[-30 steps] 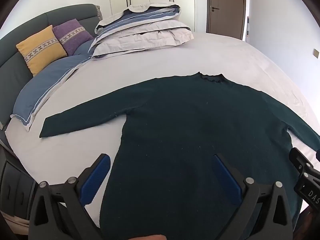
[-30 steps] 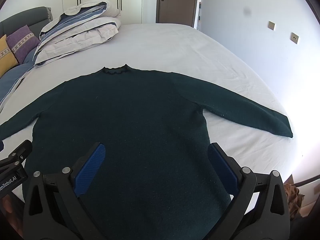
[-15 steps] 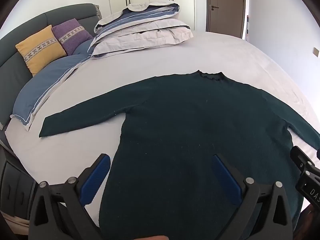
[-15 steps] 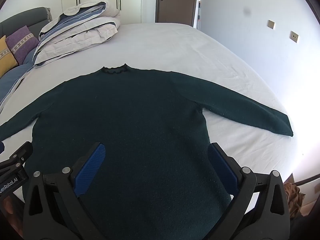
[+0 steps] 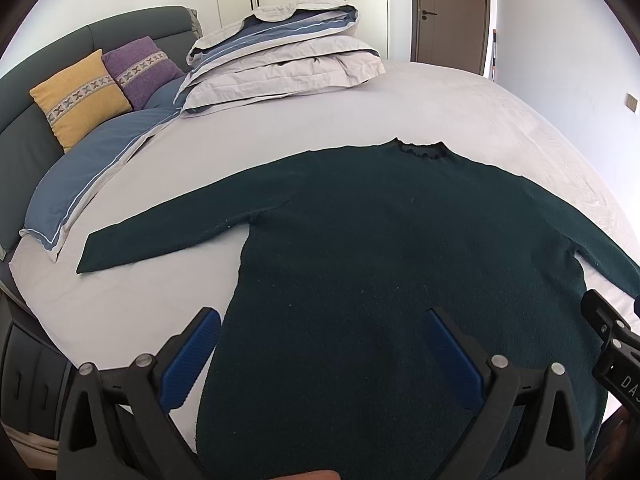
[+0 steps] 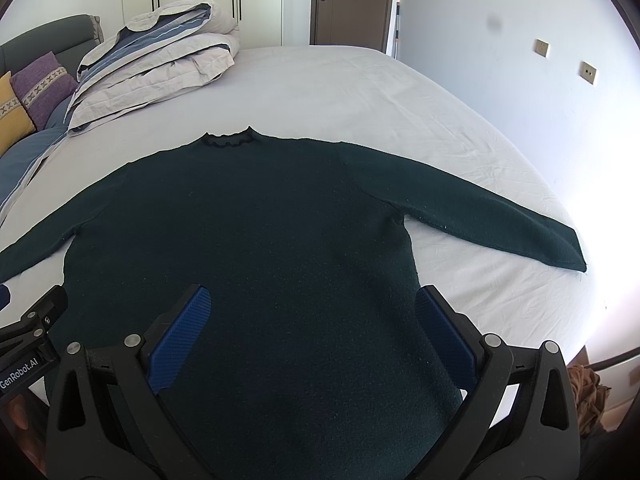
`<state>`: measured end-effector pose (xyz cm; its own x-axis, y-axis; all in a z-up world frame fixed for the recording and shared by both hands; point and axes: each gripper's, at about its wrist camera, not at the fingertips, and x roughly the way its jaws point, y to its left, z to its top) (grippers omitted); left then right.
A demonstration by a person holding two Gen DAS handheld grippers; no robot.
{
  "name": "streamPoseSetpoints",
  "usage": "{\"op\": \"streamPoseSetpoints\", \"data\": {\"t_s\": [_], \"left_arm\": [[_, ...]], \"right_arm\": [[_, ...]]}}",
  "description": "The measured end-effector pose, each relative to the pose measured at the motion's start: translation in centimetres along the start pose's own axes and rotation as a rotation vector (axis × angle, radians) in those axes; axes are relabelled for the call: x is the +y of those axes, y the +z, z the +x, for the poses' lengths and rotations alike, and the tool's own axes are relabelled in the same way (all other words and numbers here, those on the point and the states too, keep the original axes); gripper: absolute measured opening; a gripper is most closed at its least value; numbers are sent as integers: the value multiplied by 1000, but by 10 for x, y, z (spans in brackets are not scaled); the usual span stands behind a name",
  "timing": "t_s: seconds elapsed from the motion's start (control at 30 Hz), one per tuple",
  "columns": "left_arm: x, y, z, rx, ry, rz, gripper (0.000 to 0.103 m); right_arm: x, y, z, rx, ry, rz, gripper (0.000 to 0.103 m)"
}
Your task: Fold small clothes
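My left gripper was matte black plastic with triangular cut-outs, silver screws at the joints and ribbed blue pads inside the fingers. My right gripper matched it, with blue textured pads. White "GenRobot.AI" lettering marked the left unit's side.

We see a matt, fuzzy dark green knit sweater on a smooth, faintly creased pale cotton sheet; at lower frame, our left gripper shows matt black plastic arms, ribbed blue rubbery pads and dull metal screws.
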<state>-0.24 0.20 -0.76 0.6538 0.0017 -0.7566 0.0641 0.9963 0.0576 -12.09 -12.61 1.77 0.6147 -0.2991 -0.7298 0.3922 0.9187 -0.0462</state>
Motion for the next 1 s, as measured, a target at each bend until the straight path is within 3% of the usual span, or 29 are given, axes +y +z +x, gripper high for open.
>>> {"op": "streamPoseSetpoints", "data": {"t_s": [1.0], "left_arm": [[-3, -3, 2, 2, -3, 4, 103]], "right_arm": [[-7, 0, 4, 1, 0, 2, 103]]}}
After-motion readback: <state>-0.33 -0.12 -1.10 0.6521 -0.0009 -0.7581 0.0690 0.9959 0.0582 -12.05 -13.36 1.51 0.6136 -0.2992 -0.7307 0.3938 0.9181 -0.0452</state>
